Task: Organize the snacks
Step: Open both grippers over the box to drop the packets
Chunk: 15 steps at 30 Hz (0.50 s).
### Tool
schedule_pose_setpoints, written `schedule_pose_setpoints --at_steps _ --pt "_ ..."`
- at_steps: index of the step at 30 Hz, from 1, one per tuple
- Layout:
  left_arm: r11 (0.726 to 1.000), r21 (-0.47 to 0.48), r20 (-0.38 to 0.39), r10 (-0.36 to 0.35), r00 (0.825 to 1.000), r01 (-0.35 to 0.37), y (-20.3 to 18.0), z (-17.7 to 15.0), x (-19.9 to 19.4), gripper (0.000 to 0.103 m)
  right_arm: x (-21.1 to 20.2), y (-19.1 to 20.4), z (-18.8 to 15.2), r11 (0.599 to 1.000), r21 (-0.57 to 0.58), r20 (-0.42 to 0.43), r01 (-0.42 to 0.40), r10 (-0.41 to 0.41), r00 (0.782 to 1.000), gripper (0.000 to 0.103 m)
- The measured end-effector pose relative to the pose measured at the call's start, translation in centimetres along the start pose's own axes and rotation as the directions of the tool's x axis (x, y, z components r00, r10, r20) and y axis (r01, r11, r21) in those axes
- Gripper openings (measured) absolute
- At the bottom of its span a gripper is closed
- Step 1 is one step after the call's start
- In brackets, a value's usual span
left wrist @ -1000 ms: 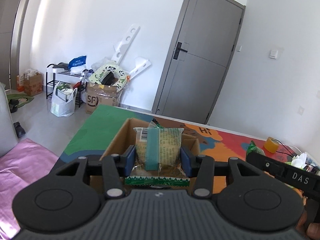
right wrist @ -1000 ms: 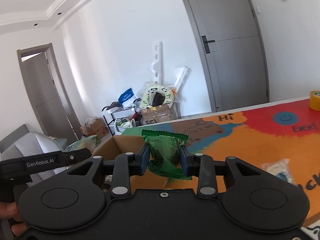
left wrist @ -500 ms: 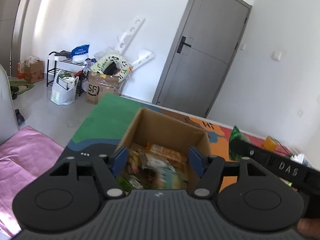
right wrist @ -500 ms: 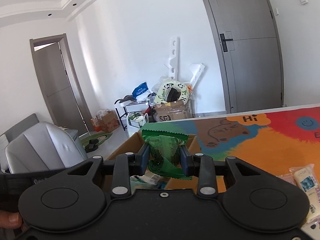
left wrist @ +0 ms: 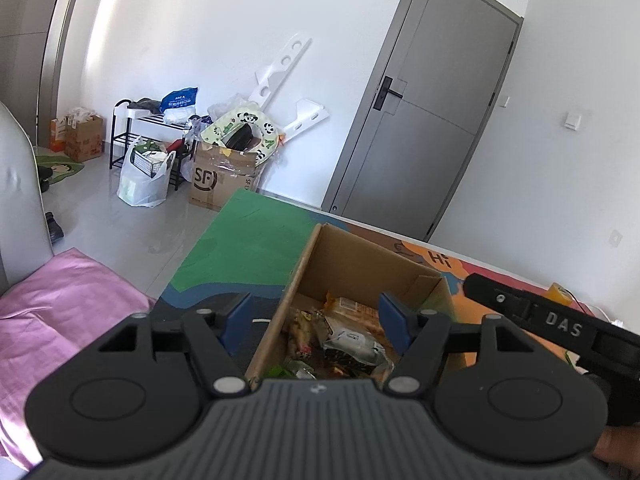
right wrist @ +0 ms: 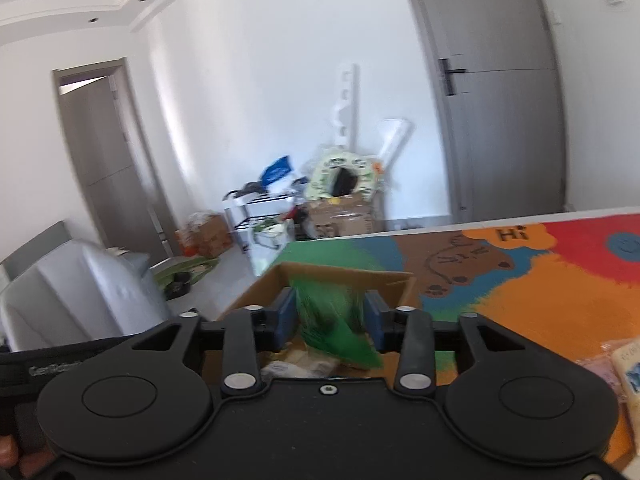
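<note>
1. Left wrist view: the left gripper (left wrist: pixel 316 318) hangs over an open cardboard box (left wrist: pixel 352 256); its blue pads stand wide apart and its jaws are opening, with nothing held between them.
2. One pad sits outside the box's left wall, the other above the box interior.
3. The box holds a heap of snack packets (left wrist: pixel 340 340), among them a silvery pouch and an orange-brown wrapper.
4. The box stands on the tabletop (left wrist: pixel 256 240), near its far left corner, on the green part of a colourful mat.
5. The right gripper's black body, lettered "DAS", reaches in from the right edge of this view, beside the box.
6. Right wrist view: the right gripper (right wrist: pixel 331 316) is above the same box (right wrist: pixel 348 276), and its jaws are opening.
7. A green snack packet (right wrist: pixel 336 324) lies between the blue pads, blurred and tilted, its lower corner pointing down into the box; the pads no longer seem to press on it, though the blur leaves this uncertain.
8. Other packets show on the box floor beneath it.
9. At the right edge of the tabletop (right wrist: pixel 560 300), more packets (right wrist: pixel 624 364) lie on the orange part of the mat, well apart from the box.
10. A person's fingertips show at the lower left corner of this view.
</note>
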<state>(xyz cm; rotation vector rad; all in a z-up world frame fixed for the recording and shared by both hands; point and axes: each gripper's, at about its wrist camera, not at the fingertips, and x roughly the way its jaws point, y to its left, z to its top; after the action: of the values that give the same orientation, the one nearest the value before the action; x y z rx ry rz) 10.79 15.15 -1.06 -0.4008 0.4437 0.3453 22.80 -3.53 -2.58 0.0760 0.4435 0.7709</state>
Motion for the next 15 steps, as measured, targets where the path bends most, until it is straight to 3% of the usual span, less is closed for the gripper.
schedule_pose_setpoints --at_steps 4,8,15 --pt "1.000 0.012 0.000 0.003 1.000 -0.003 -1.2 -0.3 0.2 0.079 -1.3 -1.2 -0.4 1.000 0.020 0.006 0.015 -0.015 1.000 0.048" --pt "1.000 0.021 -0.007 -0.021 1.000 0.021 -2.6 -0.6 0.4 0.083 -2.9 -2.8 -0.8 0.998 0.042 0.002 0.042 -0.042 0.999 0.059" --pt "0.996 0.061 -0.020 -0.066 0.998 0.067 -5.4 -1.3 0.4 0.087 -5.6 -5.9 -1.3 0.992 0.079 0.000 0.097 -0.097 0.995 0.059"
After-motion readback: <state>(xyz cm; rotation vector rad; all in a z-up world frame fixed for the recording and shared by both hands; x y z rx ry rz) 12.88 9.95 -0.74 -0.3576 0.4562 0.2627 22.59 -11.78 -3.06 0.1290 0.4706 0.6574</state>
